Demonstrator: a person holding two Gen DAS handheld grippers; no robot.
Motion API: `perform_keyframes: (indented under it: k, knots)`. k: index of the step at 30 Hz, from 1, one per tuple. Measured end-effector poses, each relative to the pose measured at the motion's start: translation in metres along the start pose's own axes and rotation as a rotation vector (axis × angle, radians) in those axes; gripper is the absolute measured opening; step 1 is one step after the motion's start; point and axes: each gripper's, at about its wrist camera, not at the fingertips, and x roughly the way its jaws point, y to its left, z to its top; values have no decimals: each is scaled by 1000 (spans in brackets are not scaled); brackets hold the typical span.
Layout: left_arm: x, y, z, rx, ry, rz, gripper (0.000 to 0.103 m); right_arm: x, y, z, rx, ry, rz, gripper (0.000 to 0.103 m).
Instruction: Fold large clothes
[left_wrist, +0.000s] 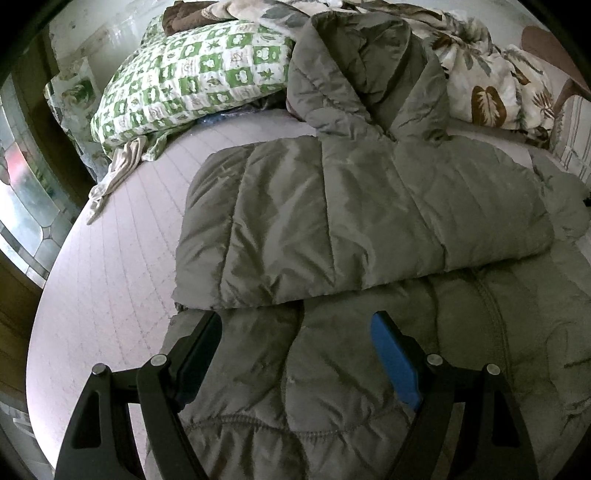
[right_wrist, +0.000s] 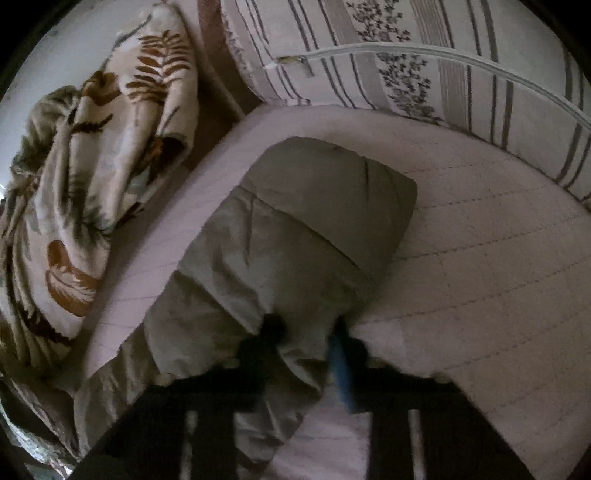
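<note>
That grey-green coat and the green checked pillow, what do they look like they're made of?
The coat: likely padded nylon or polyester, judging by its faint sheen, puffy stitched panels and crisp wrinkles. The pillow: matte, soft cover, probably printed cotton; the exact fibre can't be told.

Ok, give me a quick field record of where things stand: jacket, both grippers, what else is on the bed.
garment: olive puffer jacket, one sleeve folded across its body, hood toward the pillows
surface: bed
left gripper: open, over the jacket's lower part, holding nothing
right gripper: shut on the other sleeve; view blurred
nearby: green checked pillow, leaf-print blanket
</note>
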Motion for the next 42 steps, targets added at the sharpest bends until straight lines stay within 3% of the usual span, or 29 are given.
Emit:
perform_keyframes:
  k: [6,11,17,22,24,27,31,33,37,38,40,41,42]
  knots:
    - [-14,18,-1,-19,-13,-2,83,-53,49,-3,-176,-141,48,10]
    - [-27,42,-6,-94,-21,-10,83,-126,126,-36,-416,-217,197,10]
    - [-51,73,-20,-148,-53,0,83,-205,232,-132,-718,-215,443,10]
    - [-67,109,-36,-260,-72,-14,83,-228,303,-250,-925,-65,623,10]
    - [-72,118,-42,-289,-79,-28,83,-224,320,-295,-981,-4,657,10]
    - [-76,124,-51,-289,-88,-23,83,-201,337,-369,-1065,98,650,10]
    - [-73,127,-57,-264,-83,-14,83,-148,337,-444,-1163,192,521,14]
    - [-71,129,-58,-261,-82,-21,83,-144,329,-461,-1197,170,475,15]
    - [-64,129,-52,-275,-76,-48,83,-159,311,-451,-1177,136,503,18]
    - [-63,129,-50,-282,-74,-59,83,-165,305,-446,-1167,139,510,24]
    - [-60,128,-45,-304,-73,-84,83,-172,301,-439,-1166,140,536,52]
    - [-60,128,-44,-311,-74,-91,83,-179,294,-441,-1167,121,544,82]
    - [-60,127,-42,-320,-75,-97,83,-189,288,-437,-1169,88,556,84]
